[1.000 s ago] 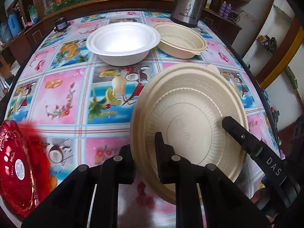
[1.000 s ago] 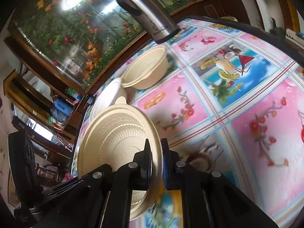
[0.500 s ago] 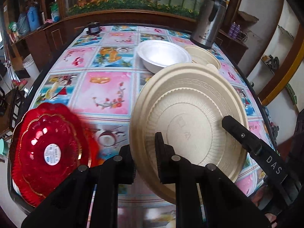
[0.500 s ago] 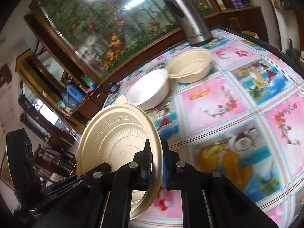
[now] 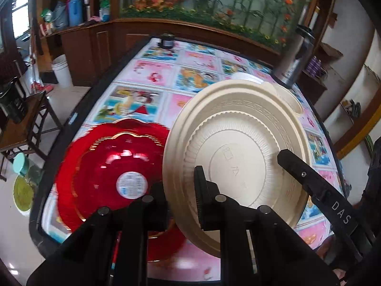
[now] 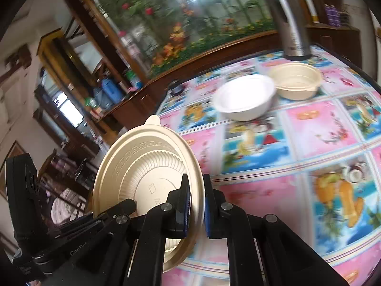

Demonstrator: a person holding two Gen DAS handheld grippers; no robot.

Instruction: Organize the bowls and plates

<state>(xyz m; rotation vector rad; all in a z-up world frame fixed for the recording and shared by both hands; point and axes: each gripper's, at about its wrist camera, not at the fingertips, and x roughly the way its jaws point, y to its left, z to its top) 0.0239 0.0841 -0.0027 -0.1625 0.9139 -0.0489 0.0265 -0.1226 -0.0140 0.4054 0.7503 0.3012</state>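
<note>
A beige ribbed plate (image 5: pixel 238 147) is tilted up above the table, held at two opposite rims. My left gripper (image 5: pixel 180 184) is shut on its left rim. My right gripper (image 6: pixel 195 186) is shut on its right rim, where the same plate (image 6: pixel 142 166) stands nearly on edge. A finger (image 5: pixel 300 169) of the right gripper lies across the plate's face in the left wrist view. A red scalloped plate (image 5: pixel 112 166) lies on the table just left of and below the beige plate. A white bowl (image 6: pixel 243 100) and a beige bowl (image 6: pixel 295 83) sit side by side farther back.
The table (image 5: pixel 152 71) has a pink and blue picture cloth. A steel thermos (image 6: pixel 288 23) stands at the far right corner, and a small dark jar (image 5: pixel 167 41) at the far edge. A wooden chair (image 5: pixel 21 124) and a white bucket (image 5: pixel 62 71) stand on the floor to the left.
Both grippers have carried the beige plate leftward and a little up. The red plate has come from the picture's left edge to just beside it. The bowls have dropped behind to the right.
</note>
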